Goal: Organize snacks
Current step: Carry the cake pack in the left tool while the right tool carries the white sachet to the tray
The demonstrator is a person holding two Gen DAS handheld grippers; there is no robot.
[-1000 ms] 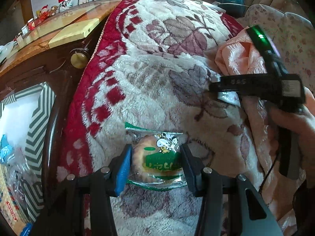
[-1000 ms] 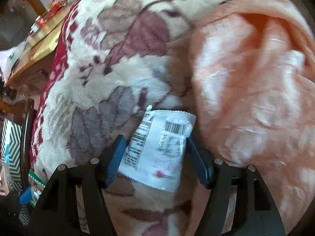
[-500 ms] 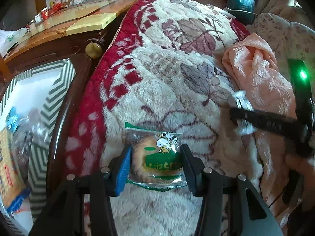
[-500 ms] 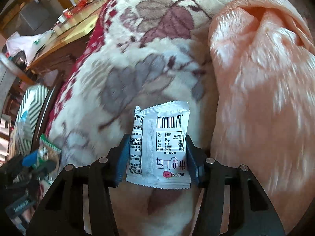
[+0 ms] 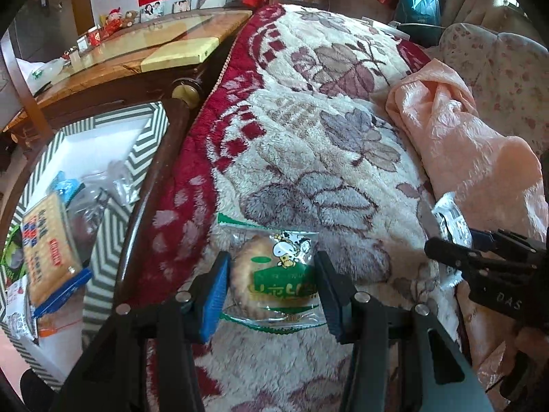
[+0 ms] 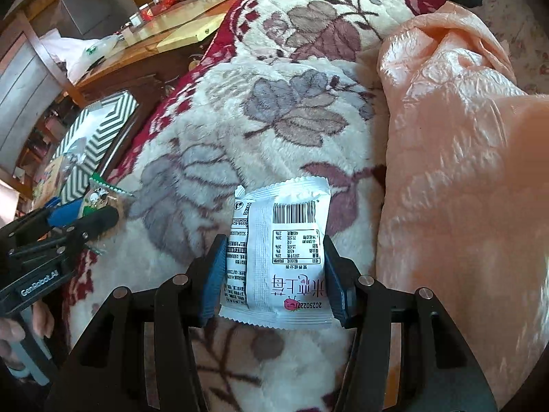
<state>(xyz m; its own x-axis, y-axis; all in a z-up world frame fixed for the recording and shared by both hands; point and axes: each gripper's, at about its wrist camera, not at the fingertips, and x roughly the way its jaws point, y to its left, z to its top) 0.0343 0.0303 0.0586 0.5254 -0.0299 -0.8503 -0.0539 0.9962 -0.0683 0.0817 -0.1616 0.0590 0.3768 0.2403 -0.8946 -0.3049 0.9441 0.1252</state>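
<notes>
Holding one snack packet in each gripper

Left wrist view: left gripper [image 5: 271, 292], lower centre, jaws half closed on the biscuit packet [image 5: 274, 278] above the floral blanket [image 5: 308, 137]; striped box [image 5: 109, 226] of snacks at left.

Right wrist view: right gripper [image 6: 272, 274], lower centre, jaws having just closed, clamps the white sachet [image 6: 281, 257]; peach cloth [image 6: 463, 171] at right.

The right gripper [image 6: 271, 274], whose jaws stood wide around the white snack packet [image 6: 279, 257] a second ago, has clamped it between its pads and lifted it off the floral blanket [image 6: 274, 120]. Both grippers have swung toward the striped box [image 5: 113, 158] (already holding other snacks), more of which now shows in the left wrist view.
</notes>
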